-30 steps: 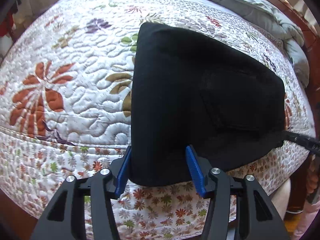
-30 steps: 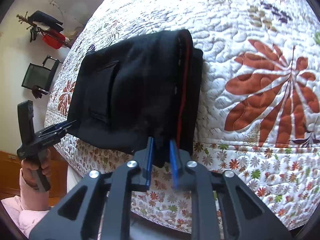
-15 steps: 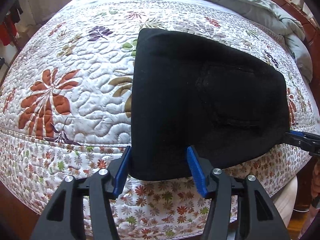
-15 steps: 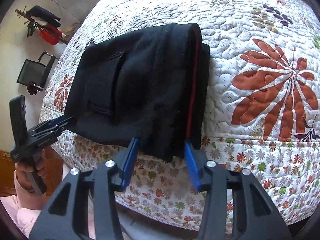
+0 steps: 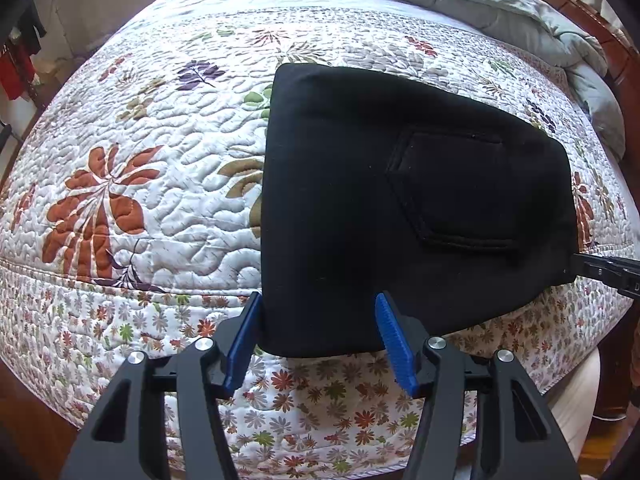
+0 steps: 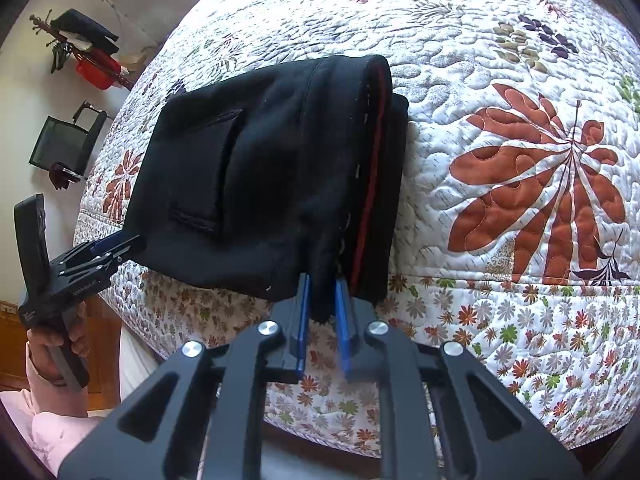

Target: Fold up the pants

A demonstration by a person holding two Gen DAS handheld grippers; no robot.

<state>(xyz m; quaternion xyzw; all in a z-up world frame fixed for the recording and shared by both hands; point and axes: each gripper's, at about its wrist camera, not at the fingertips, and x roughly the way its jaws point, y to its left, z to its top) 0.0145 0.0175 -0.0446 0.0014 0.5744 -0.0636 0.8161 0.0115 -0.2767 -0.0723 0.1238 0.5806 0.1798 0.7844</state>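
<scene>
The black pants [image 5: 380, 200] lie folded into a thick block near the bed's front edge, back pocket [image 5: 452, 188] on top. In the right wrist view the pants [image 6: 272, 176] show a red stripe along the waistband side. My left gripper [image 5: 318, 312] is open, its blue pads astride the pants' near corner. My right gripper [image 6: 322, 296] is shut on the pants' near edge by the waistband. The left gripper [image 6: 112, 248] also shows in the right wrist view at the pants' left corner, and the right gripper's tip [image 5: 608, 272] in the left wrist view.
A floral quilt [image 5: 140, 160] covers the bed. A grey duvet [image 5: 500, 4] is bunched at the far right. A wooden bed frame [image 5: 616, 52] stands behind it. A black chair [image 6: 64, 140] and a rack with red and black items [image 6: 84, 48] stand by the wall.
My right gripper opened half a second ago and has closed again on the pants' edge. The left gripper has stayed open around the near corner.
</scene>
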